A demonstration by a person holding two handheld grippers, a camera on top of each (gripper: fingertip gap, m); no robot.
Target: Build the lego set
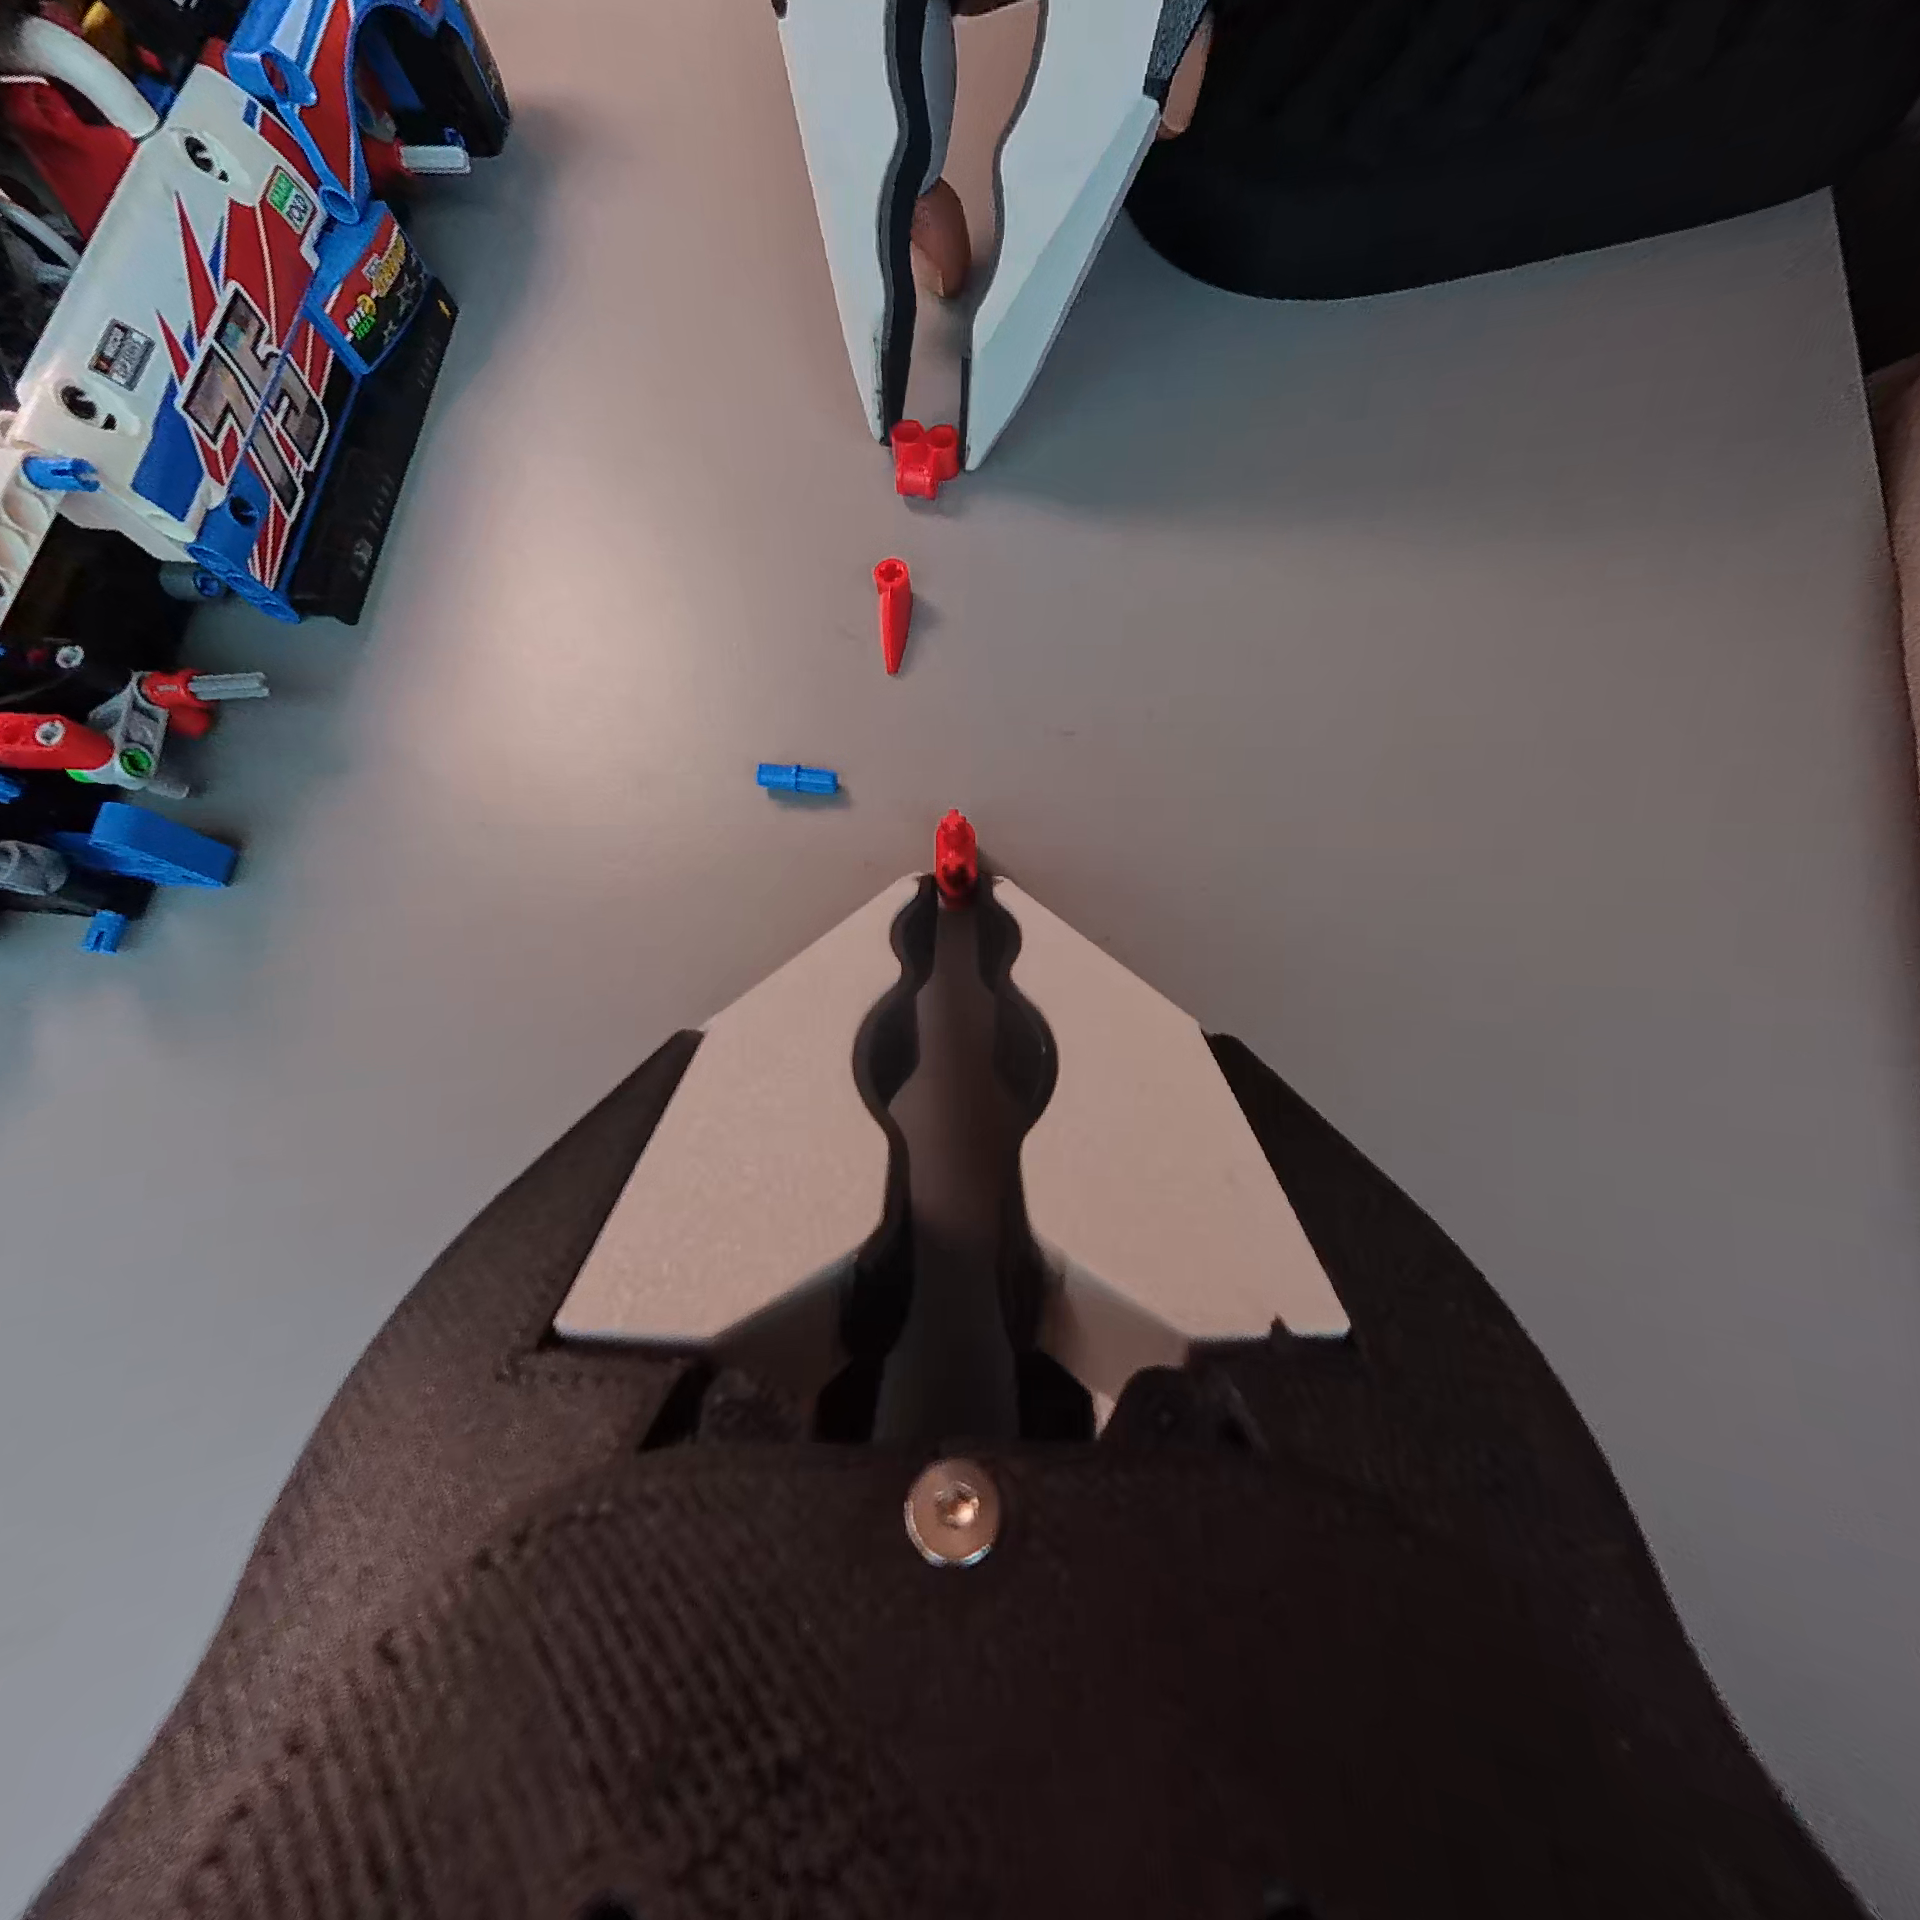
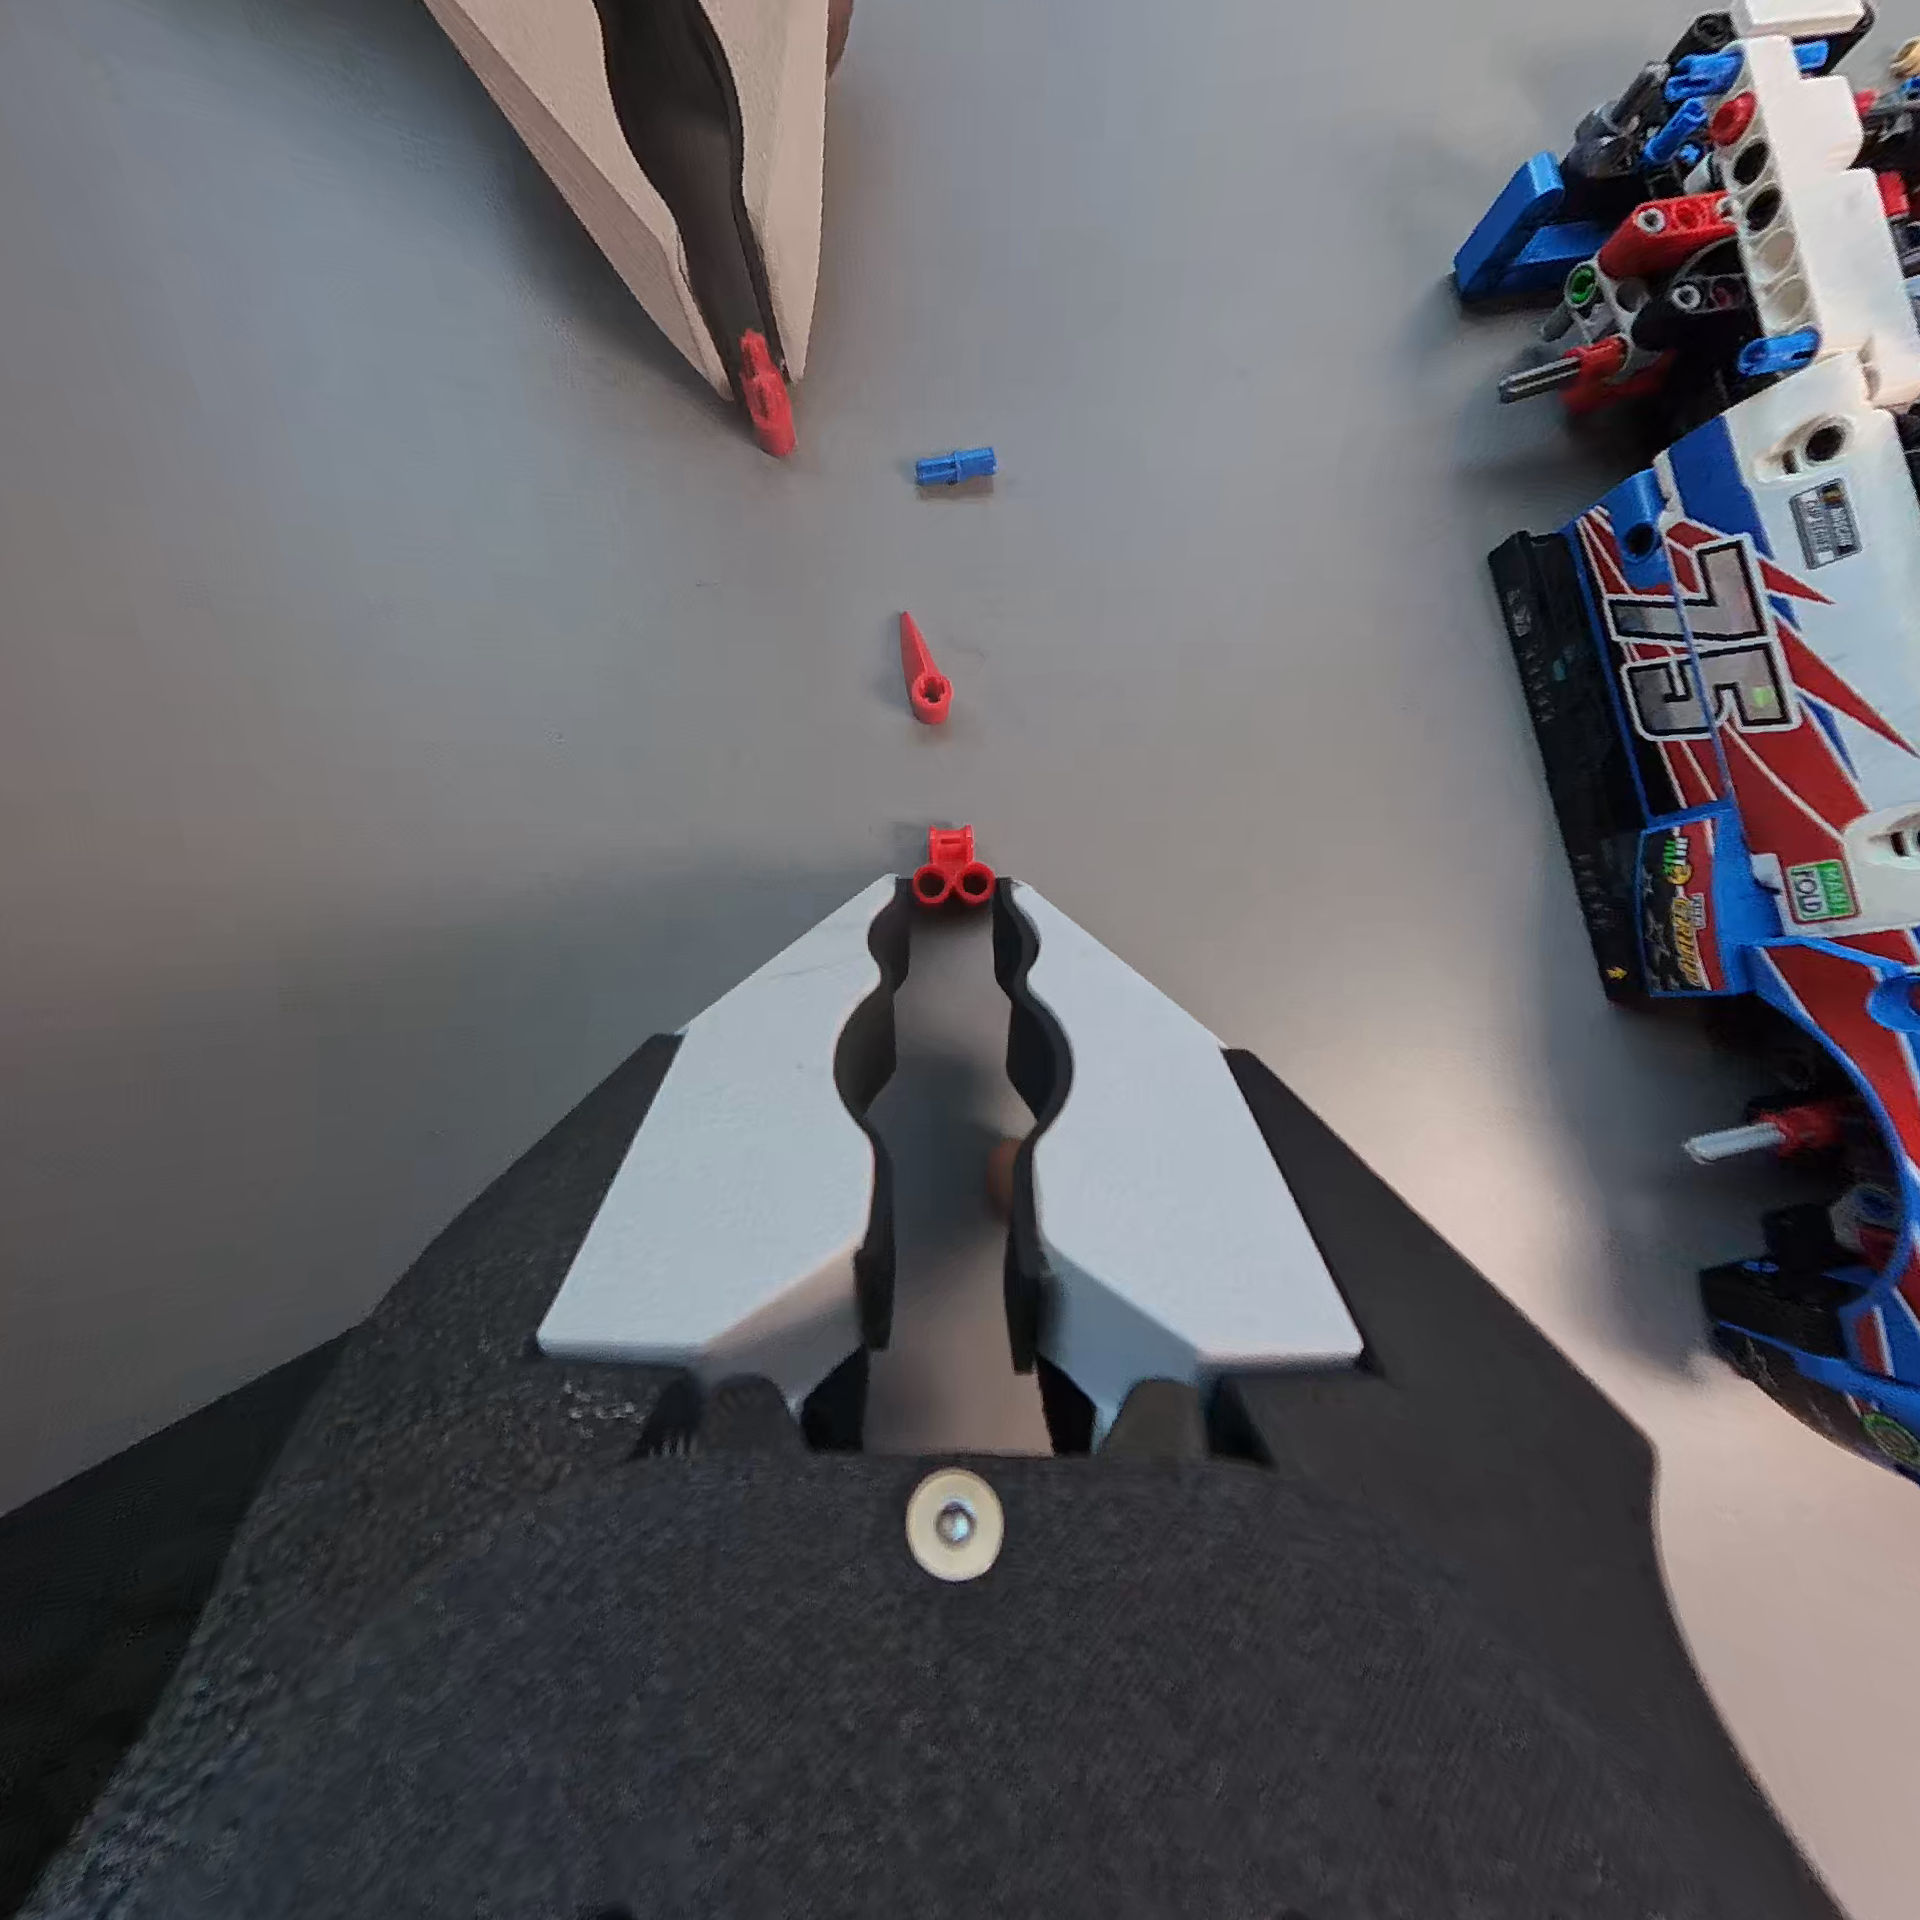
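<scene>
Facing tip to tip, the left hand-held gripper [image 1: 953, 881] pinched a red pin [image 1: 954, 854] while the right hand-held gripper [image 2: 953, 885], at its 12 o'clock, pinched a red two-hole connector [image 2: 952, 871], the red tapered piece [image 1: 892, 613] between lying lengthwise along that line.

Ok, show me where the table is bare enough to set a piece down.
Bare: the grey table on the side away from the car model. Crowded: the line between both fingertips, with the red spike and blue pin, and the model's edge.

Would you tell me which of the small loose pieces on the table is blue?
The short pin, lying loose beside the left gripper; the other three pieces are red, two of them held in grippers.
</scene>
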